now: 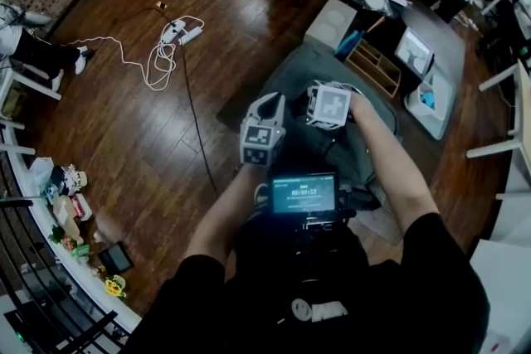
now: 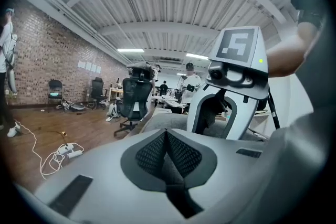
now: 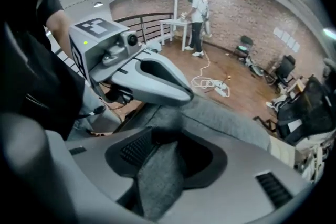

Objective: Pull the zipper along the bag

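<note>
Left gripper (image 2: 167, 157) jaws clamped on grey bag (image 1: 292, 83) fabric, right gripper (image 3: 160, 162) jaws apart, fabric loose between them, wood floor (image 1: 116, 153) beneath, brick wall (image 2: 47, 60) beyond.

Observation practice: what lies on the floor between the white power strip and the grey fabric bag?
Head view: a thin black cable crosses the dark wooden floor between white power strip and grey fabric bag.

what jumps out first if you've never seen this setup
Over a grey fabric bag at the head view's centre, the left gripper pinches a fold of the fabric, while the right gripper stands open around another fold. A white power strip with a looped white cable lies on the dark wooden floor, upper left of that view.
</note>
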